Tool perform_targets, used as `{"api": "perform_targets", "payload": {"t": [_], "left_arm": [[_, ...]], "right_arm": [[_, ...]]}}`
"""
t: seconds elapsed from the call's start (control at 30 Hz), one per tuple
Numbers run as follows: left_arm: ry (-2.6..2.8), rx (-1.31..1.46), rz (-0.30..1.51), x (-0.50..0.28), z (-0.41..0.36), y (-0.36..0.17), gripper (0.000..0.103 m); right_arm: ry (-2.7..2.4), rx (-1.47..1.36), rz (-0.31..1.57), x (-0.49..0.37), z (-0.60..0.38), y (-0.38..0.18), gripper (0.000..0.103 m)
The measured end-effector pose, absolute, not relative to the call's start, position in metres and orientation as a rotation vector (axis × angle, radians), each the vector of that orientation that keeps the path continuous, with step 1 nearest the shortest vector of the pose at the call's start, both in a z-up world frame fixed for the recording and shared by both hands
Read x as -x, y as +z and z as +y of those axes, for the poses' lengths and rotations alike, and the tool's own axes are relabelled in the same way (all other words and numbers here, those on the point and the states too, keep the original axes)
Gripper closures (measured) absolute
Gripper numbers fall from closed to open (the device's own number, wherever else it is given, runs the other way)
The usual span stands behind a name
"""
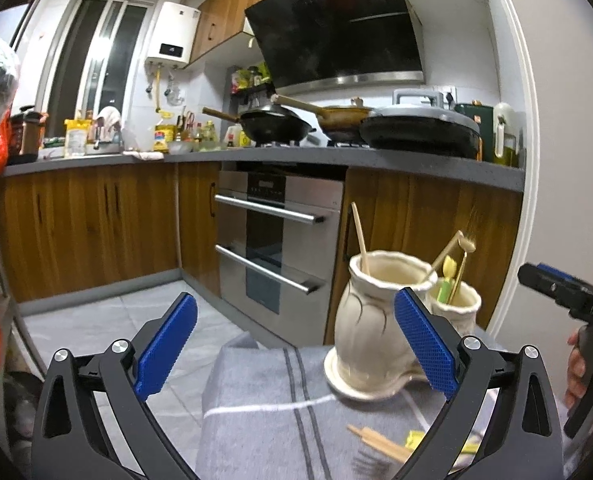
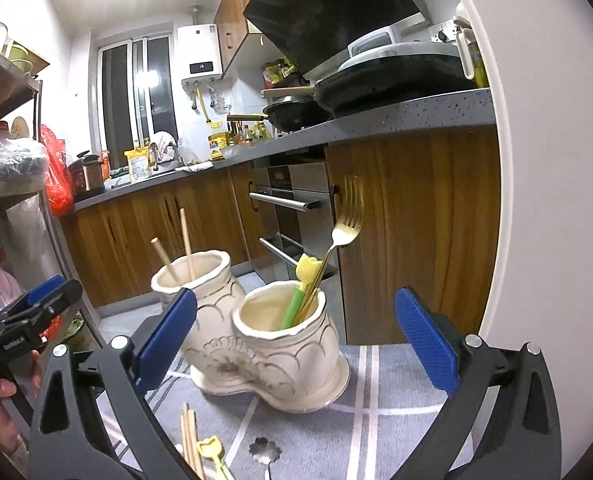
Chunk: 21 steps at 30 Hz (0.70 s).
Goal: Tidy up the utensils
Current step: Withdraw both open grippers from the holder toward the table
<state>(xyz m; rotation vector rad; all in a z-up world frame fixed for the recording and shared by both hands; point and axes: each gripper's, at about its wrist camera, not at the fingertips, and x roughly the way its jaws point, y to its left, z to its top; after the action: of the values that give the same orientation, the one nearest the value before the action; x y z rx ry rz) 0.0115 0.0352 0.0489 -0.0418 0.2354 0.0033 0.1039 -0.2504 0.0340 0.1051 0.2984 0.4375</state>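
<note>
Both your grippers stand wide open and empty: the left gripper (image 1: 294, 344) fills the bottom of its view, the right gripper (image 2: 296, 344) the bottom of its own. Loose chopsticks (image 2: 190, 440) and a yellow-topped utensil (image 2: 212, 450) lie at lower left on the grey cloth (image 2: 376, 432). Beyond, at centre, the cream double holder (image 2: 272, 344) stands upright; its farther cup holds two chopsticks (image 2: 186, 240), its nearer cup a gold fork (image 2: 346, 222) beside a green-and-yellow utensil (image 2: 302, 288).
</note>
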Motion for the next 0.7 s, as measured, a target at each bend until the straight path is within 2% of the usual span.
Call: {"api": "perform_targets", "payload": {"t": [0.7], "left_arm": [[-0.041, 0.076, 0.420, 0.011, 0.041, 0.015, 0.005]], "right_arm": [[0.533, 0.069, 0.532, -0.080, -0.234, -0.016, 0.005]]}}
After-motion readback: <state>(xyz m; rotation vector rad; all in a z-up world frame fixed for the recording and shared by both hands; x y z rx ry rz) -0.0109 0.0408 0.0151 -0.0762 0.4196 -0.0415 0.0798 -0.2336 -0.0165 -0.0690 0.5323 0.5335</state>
